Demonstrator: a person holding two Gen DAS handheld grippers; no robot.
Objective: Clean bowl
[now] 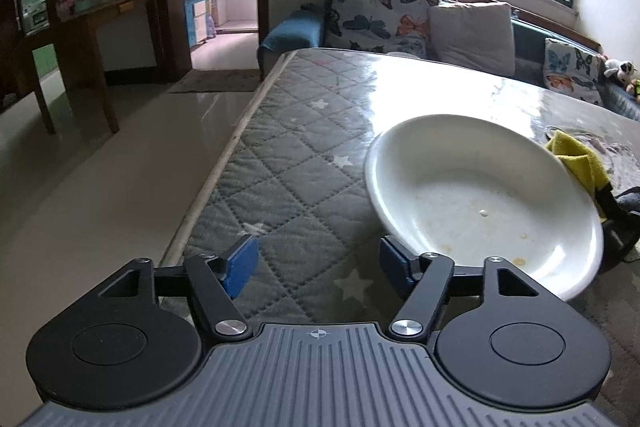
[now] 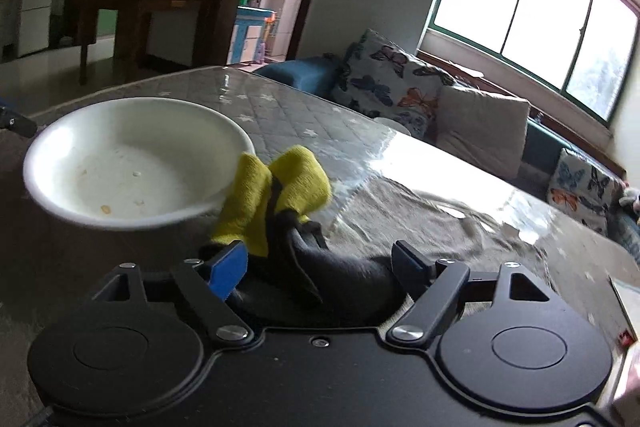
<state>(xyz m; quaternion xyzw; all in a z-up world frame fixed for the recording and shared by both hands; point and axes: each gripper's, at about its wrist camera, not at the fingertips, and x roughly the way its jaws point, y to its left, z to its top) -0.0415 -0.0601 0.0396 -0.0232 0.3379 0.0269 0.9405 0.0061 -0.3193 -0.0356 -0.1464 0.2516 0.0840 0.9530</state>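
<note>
A grey quilted mattress with white stars serves as the work surface, its top glossy as if under clear plastic. A white bowl flecked with food bits sits on it. Just beside the bowl lies a yellow-and-dark cloth, on a rumpled grey sheet.

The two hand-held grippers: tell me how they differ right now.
The left hand-held gripper is empty, while the right hand-held gripper has a yellow and dark cloth between its fingers. The left one sits at the near rim of the white bowl; the right one sits at the bowl's opposite side, with the cloth against the rim. Both stand with jaws wide apart and have blue pads.
</note>
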